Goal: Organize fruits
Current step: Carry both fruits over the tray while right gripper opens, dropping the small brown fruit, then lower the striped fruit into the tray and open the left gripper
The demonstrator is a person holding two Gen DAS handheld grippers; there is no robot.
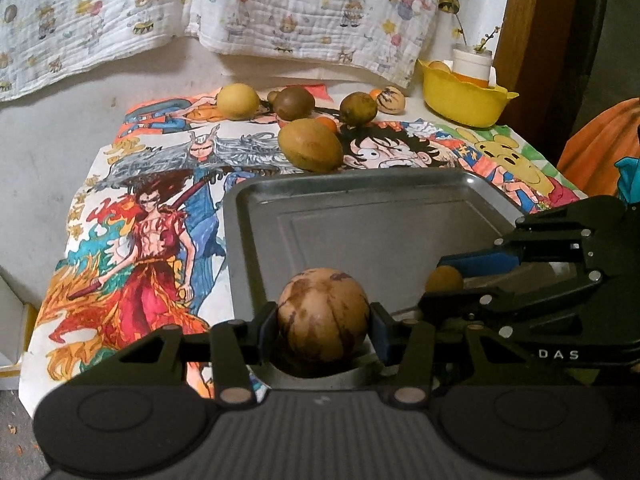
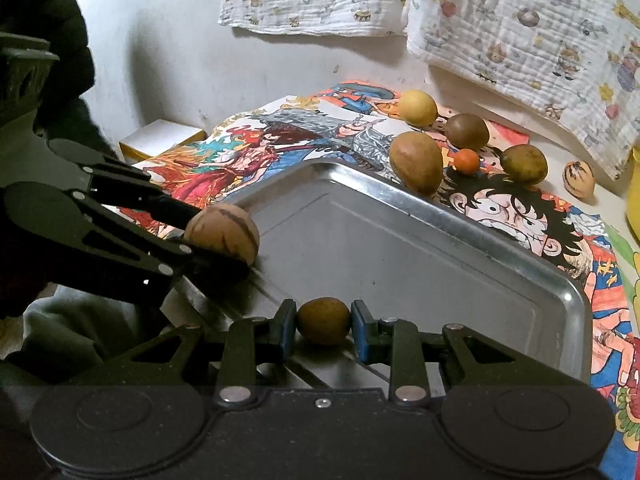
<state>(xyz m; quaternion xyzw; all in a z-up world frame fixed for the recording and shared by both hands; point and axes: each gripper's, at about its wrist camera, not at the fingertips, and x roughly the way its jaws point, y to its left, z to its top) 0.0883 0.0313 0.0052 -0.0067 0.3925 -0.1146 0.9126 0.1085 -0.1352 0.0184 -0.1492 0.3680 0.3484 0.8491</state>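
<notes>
My left gripper (image 1: 323,320) is shut on a round tan fruit with brown stripes (image 1: 323,314) at the near edge of the metal tray (image 1: 360,216). It also shows in the right wrist view (image 2: 222,234). My right gripper (image 2: 323,320) is shut on a small brown-yellow fruit (image 2: 323,320) low over the tray (image 2: 400,248); this fruit shows in the left wrist view (image 1: 444,279). Several loose fruits lie beyond the tray: a large brown one (image 1: 310,145), a yellow one (image 1: 238,101), a dark one (image 1: 295,103), a small orange one (image 2: 467,161).
The tray sits on a cartoon-printed cloth (image 1: 160,208). A yellow bowl (image 1: 464,100) holding a white cup stands at the back right. A striped fruit (image 1: 391,100) lies near it. Printed fabric (image 1: 280,8) hangs on the wall behind.
</notes>
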